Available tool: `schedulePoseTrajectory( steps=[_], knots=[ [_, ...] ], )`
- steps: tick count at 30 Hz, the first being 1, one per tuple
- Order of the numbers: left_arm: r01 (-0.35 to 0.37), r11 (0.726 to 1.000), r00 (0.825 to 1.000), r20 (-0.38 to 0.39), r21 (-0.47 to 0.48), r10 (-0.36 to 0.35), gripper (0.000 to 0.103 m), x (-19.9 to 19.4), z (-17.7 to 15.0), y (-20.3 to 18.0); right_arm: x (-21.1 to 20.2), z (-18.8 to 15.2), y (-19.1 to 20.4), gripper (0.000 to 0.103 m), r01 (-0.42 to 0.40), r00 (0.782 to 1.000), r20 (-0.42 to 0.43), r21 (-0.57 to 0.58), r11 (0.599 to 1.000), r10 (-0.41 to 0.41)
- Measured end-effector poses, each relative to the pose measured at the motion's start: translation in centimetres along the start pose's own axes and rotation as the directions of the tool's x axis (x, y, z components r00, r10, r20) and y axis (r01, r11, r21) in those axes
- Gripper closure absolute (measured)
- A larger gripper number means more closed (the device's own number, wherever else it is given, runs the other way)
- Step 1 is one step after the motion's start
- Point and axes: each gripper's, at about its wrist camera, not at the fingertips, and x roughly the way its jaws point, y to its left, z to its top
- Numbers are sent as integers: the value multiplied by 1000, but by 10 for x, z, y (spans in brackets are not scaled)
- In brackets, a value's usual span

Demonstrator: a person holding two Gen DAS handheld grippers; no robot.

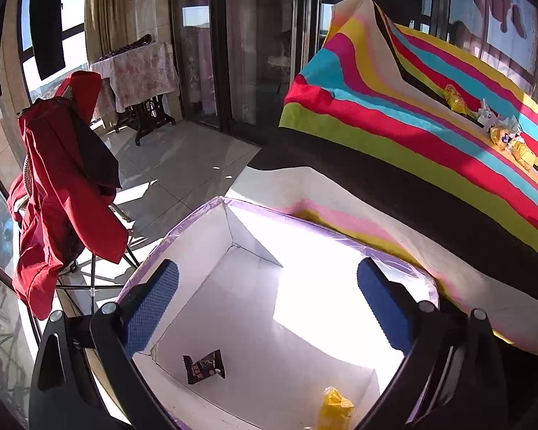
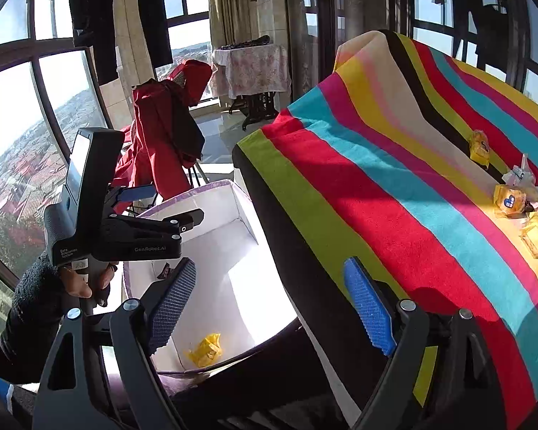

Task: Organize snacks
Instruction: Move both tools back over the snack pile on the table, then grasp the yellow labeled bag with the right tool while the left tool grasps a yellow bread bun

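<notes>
Both grippers, left gripper (image 1: 269, 297) and right gripper (image 2: 269, 304), gape empty over the white lavender-rimmed fabric bin (image 1: 211, 236). Crinkly yellow wrapped snacks (image 2: 509, 199) lie beyond the bin on the striped cloth: light, crushable, best pinched at their seams.

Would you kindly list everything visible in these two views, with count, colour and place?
storage box: one, white inside, lilac rim, beside the striped surface
dark snack packet: one, brown-black, on box floor
yellow snack packet: one, on box floor
loose snacks: several, mostly yellow, on the far striped cloth
striped cloth: one, multicoloured, covering the raised surface
red jacket: one, draped over a chair
covered side table: one, pale floral cloth, by the window
left gripper: blue fingers, open over the box
right gripper: blue fingers, open
</notes>
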Motion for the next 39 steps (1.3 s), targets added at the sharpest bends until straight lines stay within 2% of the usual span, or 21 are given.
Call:
schedulePoseTrajectory(
  steps=[3,7,10,13,17,19,20,23,25,27,29,31,33,34,36,38,39],
  knots=[
    [12,999,1000,-2,31,-12,2,-3,7,-13,-24,0,-29,18,49,997,56,63,997,-53],
    [50,996,999,-19,78,-48,2,-10,21,-36,-55,-6,-71,16,137,982,109,147,980,-153],
    [116,988,993,-24,105,-114,2,-17,38,-58,-73,-16,-108,16,181,968,129,239,954,-216],
    [165,982,986,-9,88,-165,2,-25,65,-87,-89,-26,-145,16,224,949,136,341,913,-283],
    [317,944,947,27,91,-320,2,-27,112,-143,-106,-38,-189,16,291,918,117,448,846,-378],
    [341,932,937,29,125,-347,2,-17,133,-180,-111,-44,-208,16,316,906,98,488,813,-411],
    [359,923,931,22,135,-365,2,-9,142,-199,-112,-47,-217,16,327,902,84,506,799,-423],
    [459,880,888,-26,120,-459,2,20,167,-248,-108,-55,-238,16,367,893,23,539,758,-449],
    [475,875,880,-49,92,-473,2,42,177,-272,-99,-57,-247,16,383,893,-11,546,745,-450],
    [470,879,882,-73,83,-465,2,63,181,-292,-87,-59,-255,16,394,896,-45,537,746,-441],
    [450,890,892,-93,75,-443,2,81,179,-305,-70,-53,-261,16,402,902,-77,508,762,-424],
    [440,896,896,-96,57,-434,2,94,173,-309,-53,-42,-265,16,410,907,-100,435,801,-410],
    [451,891,891,-81,51,-446,2,103,163,-306,-36,-28,-269,16,423,906,-115,312,850,-408],
    [462,886,885,-89,30,-458,2,105,162,-303,-28,-22,-272,16,433,902,-117,241,869,-417],
    [509,861,860,-43,-2,-508,2,100,162,-294,-15,-12,-282,16,419,906,-128,151,895,-403],
    [518,855,854,-33,-31,-519,2,102,163,-290,-1,-4,-297,16,379,921,-154,135,915,-359],
    [530,847,846,-45,-44,-532,2,104,163,-289,5,-1,-302,16,375,921,-164,130,918,-353]
  ],
)
